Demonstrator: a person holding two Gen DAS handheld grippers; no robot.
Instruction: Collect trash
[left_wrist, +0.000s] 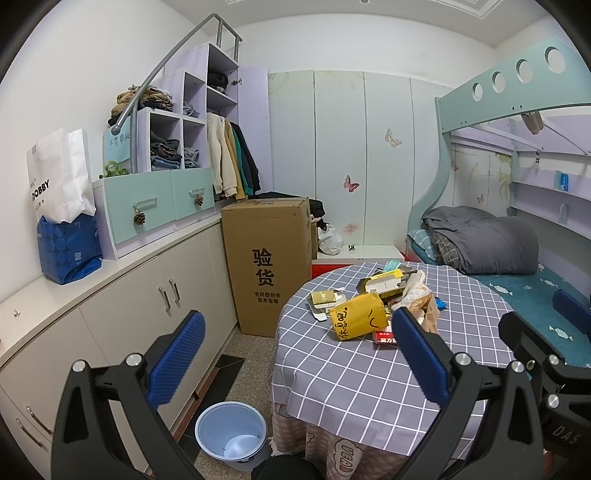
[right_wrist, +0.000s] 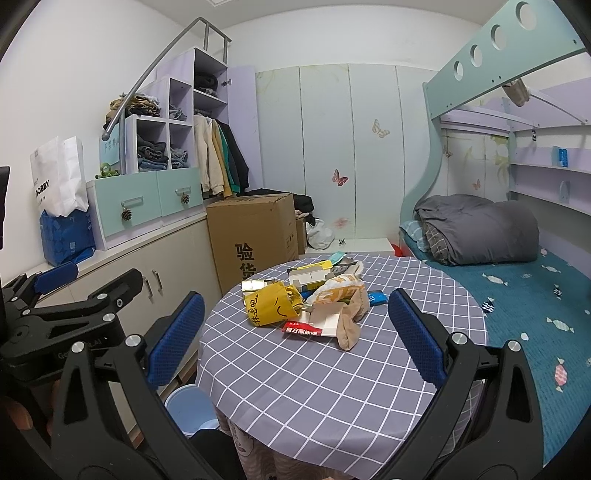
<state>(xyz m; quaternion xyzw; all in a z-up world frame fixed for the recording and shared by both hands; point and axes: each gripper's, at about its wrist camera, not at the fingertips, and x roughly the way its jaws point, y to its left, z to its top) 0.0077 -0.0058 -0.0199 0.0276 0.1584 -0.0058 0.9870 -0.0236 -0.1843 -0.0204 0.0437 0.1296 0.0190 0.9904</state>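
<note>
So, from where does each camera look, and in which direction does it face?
Left wrist: on the left gripper, facing the checked table, with the blue bin on the floor below; its blue fingers frame the view, and the right gripper shows at the right edge.
Right wrist: on the right gripper, facing the same table; the left gripper shows at left.
Shared: yellow bag, trash pile, cardboard box, bed.

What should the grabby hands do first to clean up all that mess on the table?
Probably move the right gripper forward to the crumpled yellow paper bag, at the near edge of the trash pile. Both grippers are open and hold nothing, with the left gripper hovering short of the pile on the grey checked tablecloth. The light blue plastic bin waits on the floor beside the table.
</note>
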